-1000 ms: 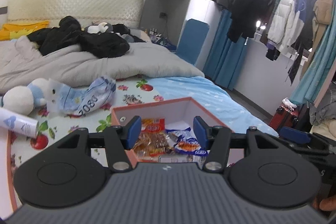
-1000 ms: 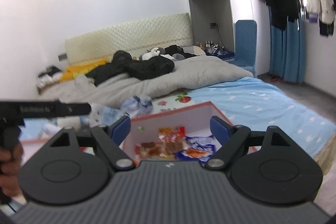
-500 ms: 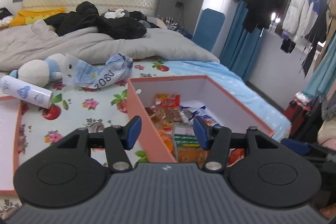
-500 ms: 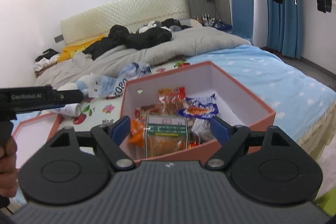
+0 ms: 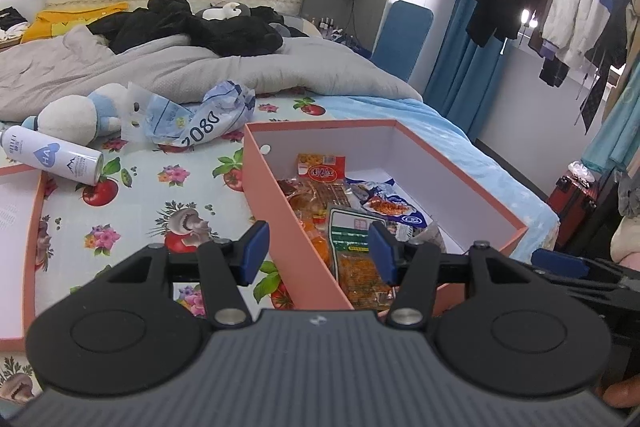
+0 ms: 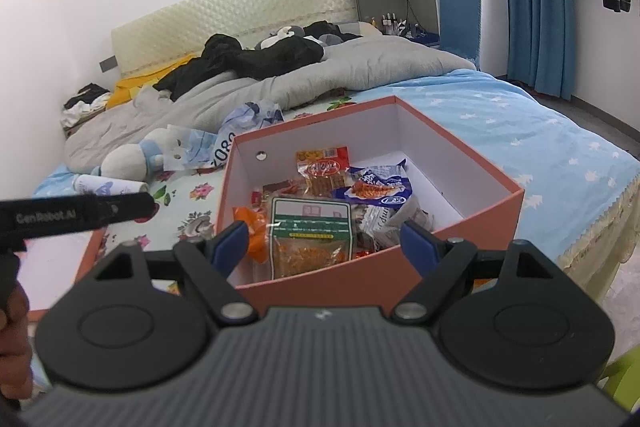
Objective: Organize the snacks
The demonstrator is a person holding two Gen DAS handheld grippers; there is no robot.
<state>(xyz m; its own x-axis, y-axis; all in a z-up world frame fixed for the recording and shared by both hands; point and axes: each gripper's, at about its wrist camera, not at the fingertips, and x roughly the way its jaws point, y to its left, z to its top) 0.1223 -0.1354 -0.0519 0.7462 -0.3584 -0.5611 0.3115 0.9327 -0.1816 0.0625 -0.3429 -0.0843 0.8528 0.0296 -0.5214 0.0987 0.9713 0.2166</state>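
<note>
The right gripper [image 6: 322, 243] hangs spread wide over the near wall of the box [image 6: 460, 227], nothing between its jaws; the left gripper [image 5: 316, 253] is spread too and empty, straddling the box's left wall. The snacks lie heaped inside the box: a green-labelled packet [image 6: 310, 239] on top at the near side, an orange packet [image 6: 250, 223] at its left, a red-topped packet [image 6: 322, 167] against the far wall, and a blue-and-white packet [image 6: 378, 189] toward the right. All look like light, crinkly film bags, likely slick and easily crushed, so the firmer sealed edge of the green-labelled packet seems the best place to pinch, gently. Left of the box, on the flowered sheet [image 5: 160, 195], lie the lid [image 5: 24, 227], a spray can [image 5: 52, 157], a plush toy [image 5: 76, 115] and a crumpled bag [image 5: 200, 115]; a grey duvet [image 5: 120, 67] lies beyond the box.
</note>
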